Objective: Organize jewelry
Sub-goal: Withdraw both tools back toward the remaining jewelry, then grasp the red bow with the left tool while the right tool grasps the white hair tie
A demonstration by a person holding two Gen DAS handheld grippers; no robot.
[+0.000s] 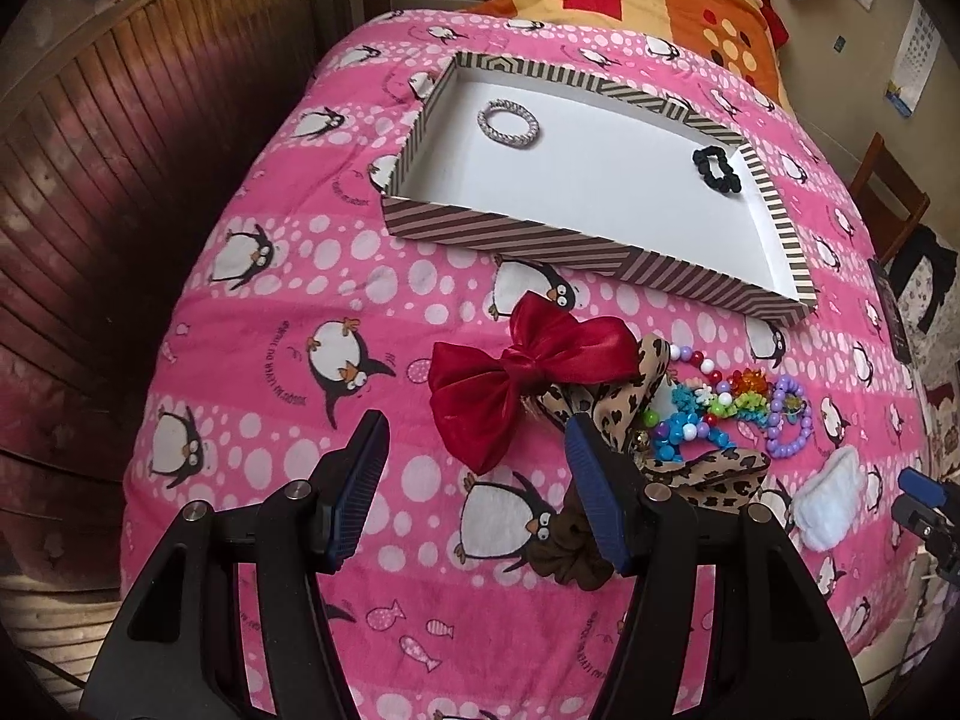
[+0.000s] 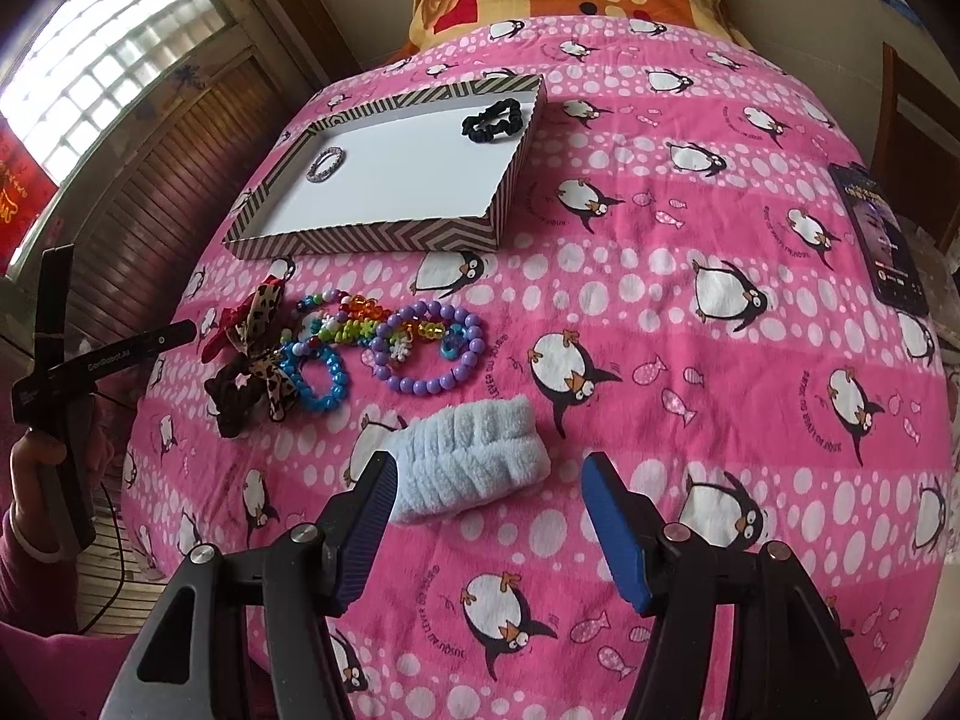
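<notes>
Hovering above the red bow (image 1: 510,384), the left gripper (image 1: 477,483) has jaws apart; striped tray (image 1: 498,234) beyond. Right view: right gripper (image 2: 486,516), jaws apart, nears the blue headband (image 2: 474,459); pinch its middle.

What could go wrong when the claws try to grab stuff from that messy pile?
The bead bracelets lie tangled with the leopard bow, so the left claw might drag several pieces up together. The striped tray sits on a soft blanket, so a bump might tip it. The right claw could snag the fluffy headband.
</notes>
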